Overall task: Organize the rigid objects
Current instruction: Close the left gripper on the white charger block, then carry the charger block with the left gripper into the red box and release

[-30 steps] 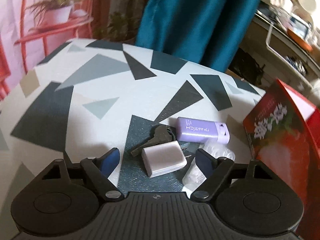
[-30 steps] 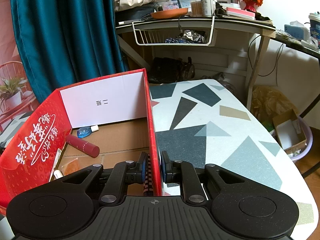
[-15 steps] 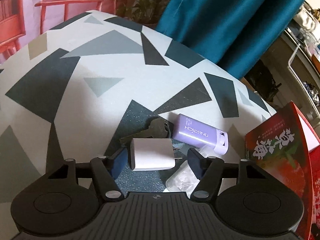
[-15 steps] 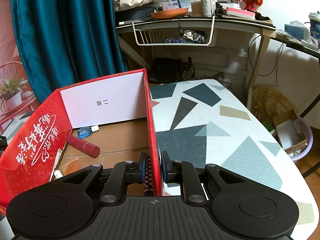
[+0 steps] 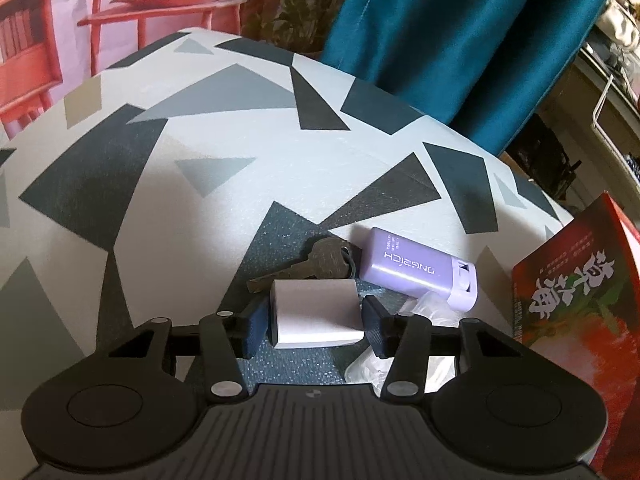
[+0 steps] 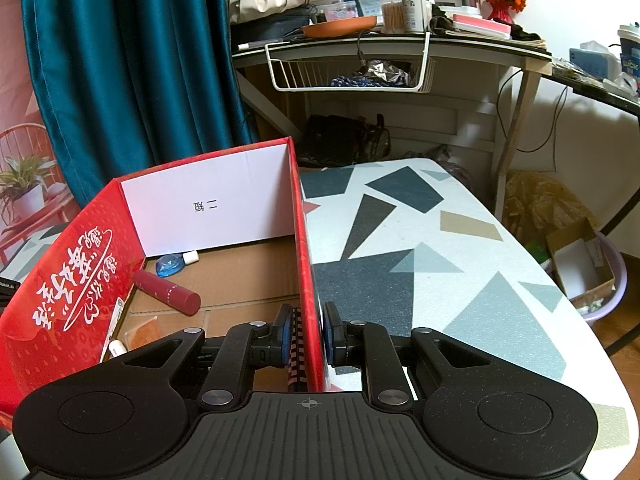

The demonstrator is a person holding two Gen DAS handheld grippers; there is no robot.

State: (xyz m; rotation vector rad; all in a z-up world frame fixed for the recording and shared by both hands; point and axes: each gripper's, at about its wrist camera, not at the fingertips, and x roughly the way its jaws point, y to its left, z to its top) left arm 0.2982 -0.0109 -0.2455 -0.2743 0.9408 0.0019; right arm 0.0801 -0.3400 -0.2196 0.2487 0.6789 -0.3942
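Note:
A white charger block [image 5: 316, 312] lies on the patterned table [image 5: 200, 208] between the fingers of my left gripper [image 5: 314, 322]. Its jaws are closing, and the blue pads stand right at the block's two sides. Just beyond the block lie a metal key [image 5: 316, 264] and a purple case [image 5: 416, 272]. A clear plastic bag [image 5: 424, 308] is partly hidden under the right finger. My right gripper [image 6: 307, 338] is shut on the right wall of the open red box [image 6: 308, 240]. Inside the box lie a dark red tube [image 6: 166, 292] and a small blue bottle [image 6: 172, 263].
The red box's printed side [image 5: 572, 304] stands at the right of the left wrist view. A teal curtain [image 5: 460, 32] hangs behind the table. A cluttered desk with a wire basket [image 6: 352, 68] stands past the table's far end, and a tub with a carton [image 6: 584, 268] sits on the floor.
My left gripper's fingers have drawn in from wide apart to the sides of the white block, and the view has rolled and tipped down slightly. The right gripper and box are unchanged.

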